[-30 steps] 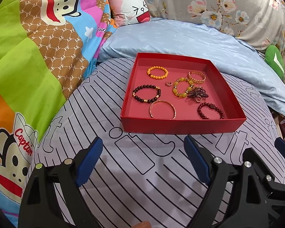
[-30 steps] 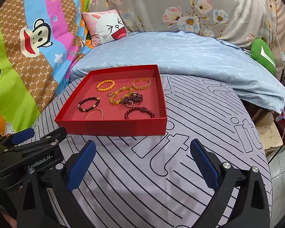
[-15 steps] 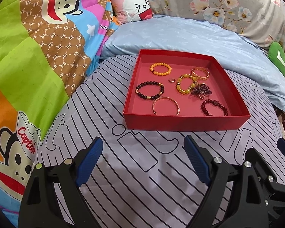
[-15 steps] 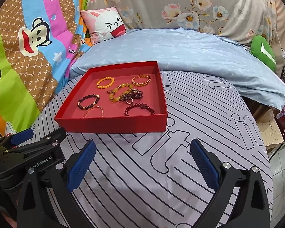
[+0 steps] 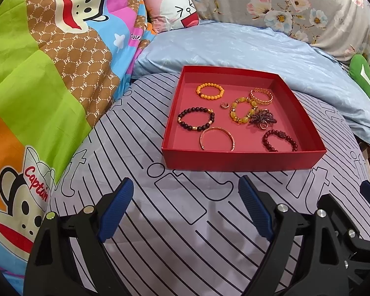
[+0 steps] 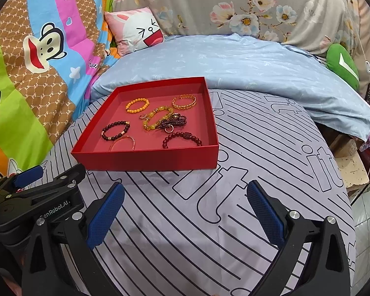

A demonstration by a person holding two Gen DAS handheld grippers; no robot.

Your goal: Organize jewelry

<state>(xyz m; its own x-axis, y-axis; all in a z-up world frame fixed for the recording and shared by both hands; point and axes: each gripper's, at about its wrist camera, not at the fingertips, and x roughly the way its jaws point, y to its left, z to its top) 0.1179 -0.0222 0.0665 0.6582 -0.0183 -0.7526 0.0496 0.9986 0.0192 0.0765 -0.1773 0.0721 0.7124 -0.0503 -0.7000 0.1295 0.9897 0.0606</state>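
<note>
Red tray [image 5: 241, 159] holds the jewelry on the striped bedding ahead; left gripper [image 5: 185, 207] and right gripper [image 6: 185, 212] hover wide, empty — risk: tangled purple strand [image 5: 262, 119] likely drags the touching yellow bracelet [image 5: 243, 109].

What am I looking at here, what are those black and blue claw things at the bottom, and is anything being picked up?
Those are two hand-held grippers; a person carries one in each hand, and each has a wide-angle camera looking forward along its fingers. One picture is from the left gripper, the other from the right gripper. Both sets of jaws stand wide open and hold nothing.

Ahead, on a striped bedsheet, sits a shallow red box of jewelry: an orange bead bracelet, a dark bead bracelet, a thin metal bangle, a yellow bead bracelet, a gold bracelet, a dark red bracelet, a tangled purple piece and a small ring. Nothing is being touched.
</note>
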